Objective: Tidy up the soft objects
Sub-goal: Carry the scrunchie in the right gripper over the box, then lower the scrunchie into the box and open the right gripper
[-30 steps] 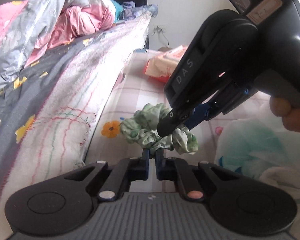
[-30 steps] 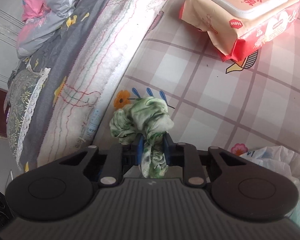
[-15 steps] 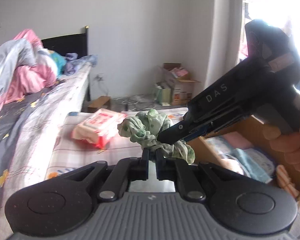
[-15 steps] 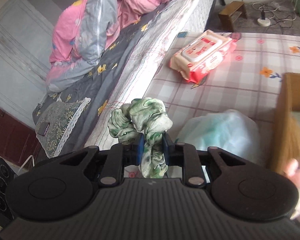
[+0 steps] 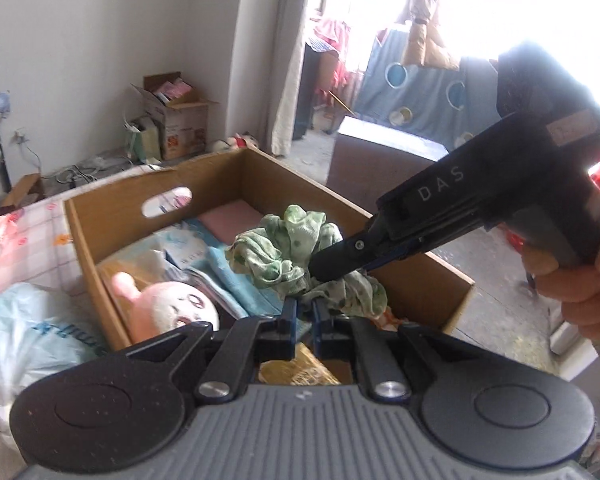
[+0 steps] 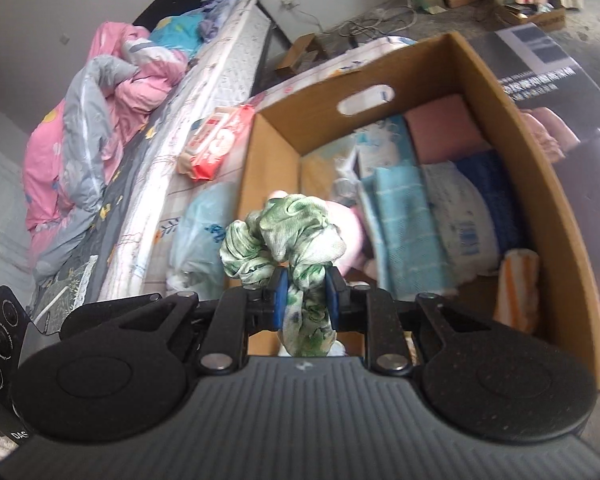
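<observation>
A green patterned scrunchie hangs in the air over an open cardboard box. My right gripper is shut on the scrunchie. My left gripper is shut on its lower edge, its jaws nearly touching. The box holds folded blue and pink cloths, a white pack and a pink plush toy. The right gripper's body reaches in from the right in the left wrist view.
A pale plastic bag lies left of the box on a checked cloth. A red wipes pack lies beside the bed with pink and grey bedding. A dark cabinet stands behind the box.
Both grippers carried the scrunchie up off the checked cloth and to the right, from beside the bed to over the cardboard box. Both stayed shut on it.
</observation>
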`<state>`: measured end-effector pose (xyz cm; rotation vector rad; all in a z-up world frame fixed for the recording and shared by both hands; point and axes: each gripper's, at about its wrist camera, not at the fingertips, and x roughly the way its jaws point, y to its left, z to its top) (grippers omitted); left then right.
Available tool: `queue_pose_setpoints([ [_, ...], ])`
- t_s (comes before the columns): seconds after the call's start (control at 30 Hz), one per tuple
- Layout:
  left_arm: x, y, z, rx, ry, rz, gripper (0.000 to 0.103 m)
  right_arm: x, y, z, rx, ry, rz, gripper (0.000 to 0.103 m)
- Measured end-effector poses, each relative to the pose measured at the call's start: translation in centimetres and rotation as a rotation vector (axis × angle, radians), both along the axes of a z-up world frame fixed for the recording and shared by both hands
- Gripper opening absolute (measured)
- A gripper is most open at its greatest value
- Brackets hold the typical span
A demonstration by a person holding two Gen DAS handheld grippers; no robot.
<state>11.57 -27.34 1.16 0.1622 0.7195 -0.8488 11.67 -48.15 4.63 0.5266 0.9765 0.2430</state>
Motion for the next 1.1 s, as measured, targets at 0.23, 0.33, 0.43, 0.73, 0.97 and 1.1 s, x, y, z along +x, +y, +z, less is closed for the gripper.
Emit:
queue_pose_setpoints([
  [0.23, 0.5, -0.4, -2.5, 0.070, 0.041, 0.006, 0.030, -1.8, -3.9, -5.3, -0.127, 0.127, -0.046, 0.022],
  [0.33, 0.5, 1.2, -1.3, 0.072, 0.019, 0.057, 0.034, -1.1, -3.4, -7.4, -0.177, 0.181, -0.008, 0.022],
  [0.43, 1.0, 3.0, -0.2, 0.065, 0.008, 0.106, 0.037, -0.4, -2.3, -8.1, -0.220, 0.202, 0.040, 0.022],
  [0.73, 0.5, 7.7, 2.3, 0.012, -0.035, 0.221, 0.066, 0.3, -1.5, -6.6, -0.325, 0.144, 0.021, 0.054],
  [0.97, -0.9, 11.4, 3.2, 0.011, -0.071, 0.333, 0.095, -3.8, -1.3, -2.2, -0.244, -0.093, -0.095, 0.069],
  [1.1, -1.8, 13.6, 3.2, 0.060, -0.090, 0.434, 0.103, -7.7, 1.4, 0.5, -0.265, -0.275, -0.123, 0.089],
])
